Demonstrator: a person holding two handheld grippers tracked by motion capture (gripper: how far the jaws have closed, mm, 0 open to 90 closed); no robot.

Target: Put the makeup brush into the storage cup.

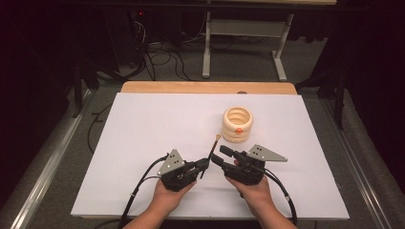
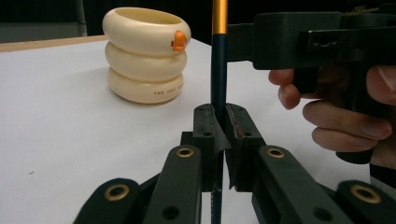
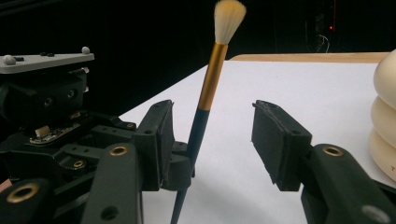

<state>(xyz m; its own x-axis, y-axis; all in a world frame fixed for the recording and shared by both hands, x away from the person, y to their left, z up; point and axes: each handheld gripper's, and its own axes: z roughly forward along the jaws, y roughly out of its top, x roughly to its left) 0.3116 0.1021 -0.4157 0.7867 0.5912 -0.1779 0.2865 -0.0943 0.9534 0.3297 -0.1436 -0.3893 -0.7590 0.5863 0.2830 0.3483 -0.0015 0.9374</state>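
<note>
Dark-handled paintbrush (image 3: 201, 122) with gold ferrule and pale bristle tuft, upright near the front edge of the white tabletop (image 1: 143, 138). Left tongs (image 2: 219, 135) are clamped on its handle; right tongs (image 3: 212, 140) stand parted around it, pads not touching. Cream-coloured ribbed ceramic pot (image 2: 145, 53) with a small orange knob, right of the tabletop's centre, bears small printed lettering too fine to read; its interior looks empty.

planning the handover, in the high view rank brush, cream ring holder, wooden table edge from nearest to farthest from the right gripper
1. brush, just left of the right gripper, clamped in the left gripper.
2. cream ring holder, beyond it, slightly right.
3. wooden table edge, at the far side.
</note>
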